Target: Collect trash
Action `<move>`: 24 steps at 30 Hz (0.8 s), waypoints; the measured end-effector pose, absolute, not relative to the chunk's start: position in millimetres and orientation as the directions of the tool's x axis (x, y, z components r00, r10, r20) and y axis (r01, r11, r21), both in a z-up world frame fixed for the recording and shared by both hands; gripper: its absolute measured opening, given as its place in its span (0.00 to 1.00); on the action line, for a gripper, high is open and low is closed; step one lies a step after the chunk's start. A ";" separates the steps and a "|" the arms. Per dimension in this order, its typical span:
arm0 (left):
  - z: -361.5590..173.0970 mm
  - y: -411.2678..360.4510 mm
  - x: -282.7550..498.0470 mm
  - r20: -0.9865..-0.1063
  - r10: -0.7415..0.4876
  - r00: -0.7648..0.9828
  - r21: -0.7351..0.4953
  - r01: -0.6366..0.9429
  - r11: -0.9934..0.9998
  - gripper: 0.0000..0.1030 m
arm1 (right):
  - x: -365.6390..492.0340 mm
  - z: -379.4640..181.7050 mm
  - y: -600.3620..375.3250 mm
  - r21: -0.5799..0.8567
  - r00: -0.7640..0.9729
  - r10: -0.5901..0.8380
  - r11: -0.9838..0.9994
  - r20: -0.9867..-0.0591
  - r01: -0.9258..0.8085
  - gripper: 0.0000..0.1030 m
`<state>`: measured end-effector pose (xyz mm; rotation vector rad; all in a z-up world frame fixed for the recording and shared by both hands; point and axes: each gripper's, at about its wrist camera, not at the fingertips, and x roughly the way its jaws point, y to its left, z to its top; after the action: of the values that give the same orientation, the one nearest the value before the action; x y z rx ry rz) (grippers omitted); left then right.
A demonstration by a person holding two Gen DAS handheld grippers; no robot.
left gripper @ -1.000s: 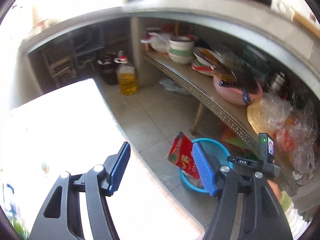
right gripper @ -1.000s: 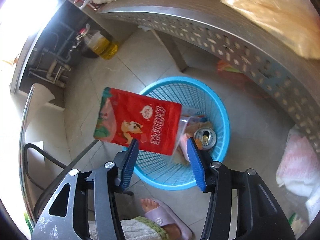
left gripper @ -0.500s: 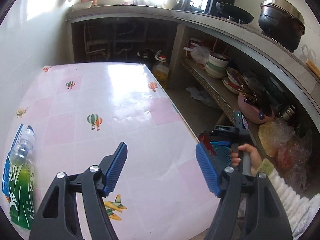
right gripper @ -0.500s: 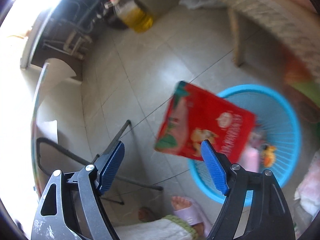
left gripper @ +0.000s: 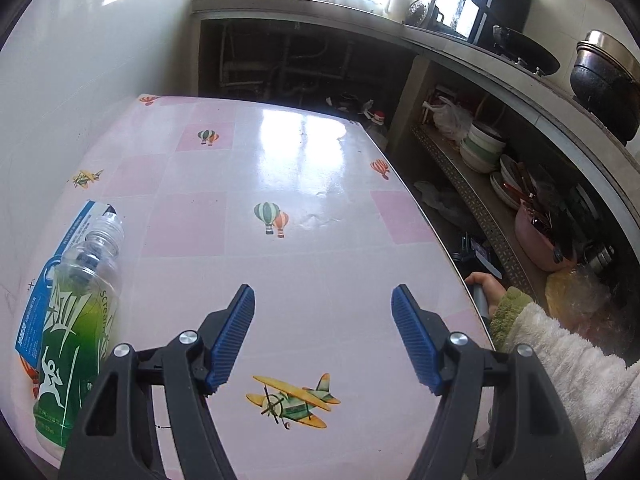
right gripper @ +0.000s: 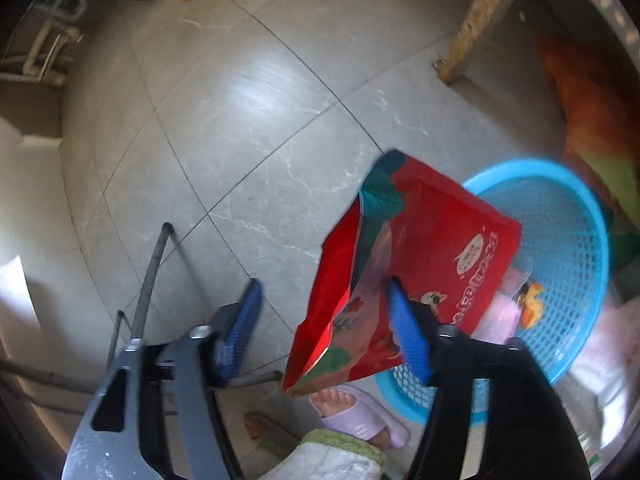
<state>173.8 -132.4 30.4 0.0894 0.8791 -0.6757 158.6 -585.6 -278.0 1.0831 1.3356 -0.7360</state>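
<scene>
Jaws on the right gripper [right gripper: 326, 328] are closing, and we find nothing pinched between them: the red snack pouch [right gripper: 404, 276] sits against the right finger only, its lower edge crossing in front of that pad, while the left pad stands clear over bare floor tile. We cannot tell whether the pouch hangs on that finger or is already loose in the air. It sits tilted over the near-left rim of the blue basket [right gripper: 576, 248], partly above the basket and partly above the floor [right gripper: 248, 120], so we judge the drop not yet secured. Other wrappers already lie in the basket.

On the left gripper [left gripper: 323, 338] the jaws are spread wide and empty, hovering above the near edge of the pink table [left gripper: 280, 160]. An uncapped plastic bottle [left gripper: 76, 328] lies on its side at the near-left corner of the table, on top of a blue-and-white packet [left gripper: 68, 236].

We judge the pouch light, thin and floppy, with a slick foil skin; a pinch on a sealed flat edge would hold best. The bottle looks light, smooth and apt to roll; we would take it across the body, below the neck.

A person's foot in a lilac slipper [right gripper: 360, 412] stands beside the basket.
</scene>
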 end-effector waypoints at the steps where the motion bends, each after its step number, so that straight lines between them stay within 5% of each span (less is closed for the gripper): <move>1: 29.2 -132.2 174.8 -0.737 -0.508 0.445 -0.199 0.576 0.793 0.67 | 152.0 -280.2 -586.9 0.208 0.158 0.169 0.337 -0.973 0.918 0.39; 5: 26.2 -134.7 174.6 -0.739 -0.512 0.437 -0.208 0.576 0.791 0.67 | 126.6 -277.9 -589.3 0.290 0.249 0.177 0.268 -0.952 0.919 0.14; 8: 27.0 -137.8 174.2 -0.737 -0.517 0.436 -0.206 0.583 0.786 0.67 | 105.5 -272.1 -592.9 0.343 0.307 0.176 0.237 -0.935 0.909 0.06; 17: 33.4 -146.8 166.8 -0.726 -0.524 0.445 -0.192 0.601 0.776 0.67 | 42.5 -241.3 -601.1 0.662 0.637 0.195 0.111 -0.746 0.741 0.02; 24: 29.4 -155.2 162.0 -0.741 -0.514 0.432 -0.180 0.611 0.771 0.67 | 0.8 -254.2 -596.6 0.718 0.703 0.154 0.086 -0.694 0.691 0.02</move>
<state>162.0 -155.2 29.4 0.1220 0.8780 -0.7033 0.8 -596.6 -254.2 1.4592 0.7408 -0.4601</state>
